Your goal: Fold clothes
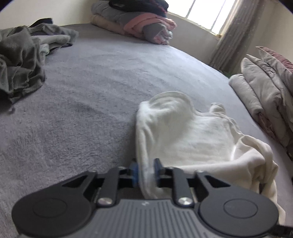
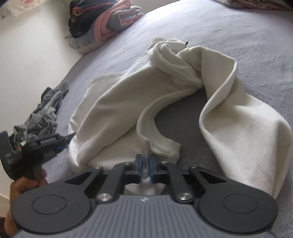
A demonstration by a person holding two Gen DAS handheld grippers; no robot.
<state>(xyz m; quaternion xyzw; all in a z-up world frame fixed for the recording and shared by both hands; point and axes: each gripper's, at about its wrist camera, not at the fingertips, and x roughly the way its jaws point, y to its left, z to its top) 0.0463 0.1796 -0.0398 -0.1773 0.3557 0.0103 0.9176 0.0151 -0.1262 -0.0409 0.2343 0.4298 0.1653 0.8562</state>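
right gripper clenches the white garment; left gripper straddles its edge, released; only the left view shows the window.

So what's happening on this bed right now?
A person is folding a white garment on a grey bed, a gripper in each hand. The right gripper is pinched shut on a hem. The left gripper straddles another edge with its jaws apart, not clamping. Folded clothes and an unfolded grey pile wait further back.
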